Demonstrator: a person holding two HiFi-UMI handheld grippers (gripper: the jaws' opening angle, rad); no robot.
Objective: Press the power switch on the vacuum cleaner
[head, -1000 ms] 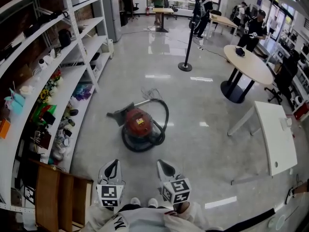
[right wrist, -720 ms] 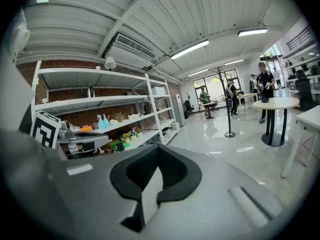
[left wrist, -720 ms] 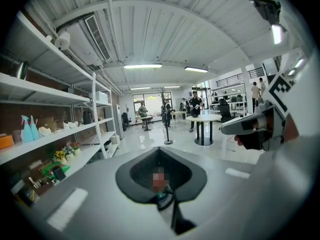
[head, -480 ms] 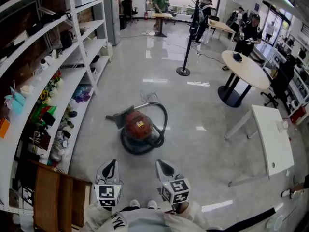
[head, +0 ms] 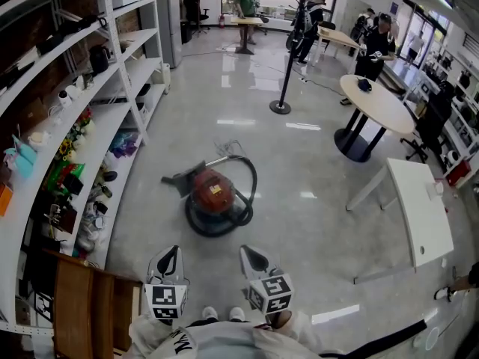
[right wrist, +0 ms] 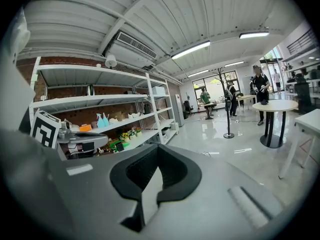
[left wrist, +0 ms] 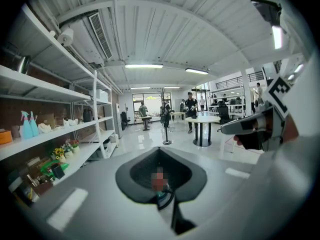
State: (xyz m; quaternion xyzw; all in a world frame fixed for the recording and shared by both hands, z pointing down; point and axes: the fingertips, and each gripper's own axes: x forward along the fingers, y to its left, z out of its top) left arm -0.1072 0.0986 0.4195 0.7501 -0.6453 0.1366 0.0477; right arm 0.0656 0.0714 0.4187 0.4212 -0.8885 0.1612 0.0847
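A red canister vacuum cleaner (head: 212, 191) lies on the glossy grey floor, ringed by its coiled black hose (head: 248, 176); its floor nozzle (head: 179, 181) points left. My left gripper (head: 172, 256) and right gripper (head: 249, 256) hover side by side near my body, a short way in front of the vacuum and apart from it. Both are shut with nothing held. In the left gripper view the left gripper (left wrist: 160, 184) faces down the room and the right gripper's body (left wrist: 260, 126) shows at the right. The right gripper (right wrist: 150, 184) faces the shelves. Neither gripper view shows the vacuum.
White shelving (head: 90, 111) full of small items runs along the left, with a wooden cabinet (head: 90, 305) at its near end. A white rectangular table (head: 423, 208), a round table (head: 370, 99) and a coat stand (head: 283, 96) stand to the right and behind. Several people are at the far end.
The head view has shifted slightly, so the vacuum and tables sit a little further left. Both grippers keep the same pose and stay shut.
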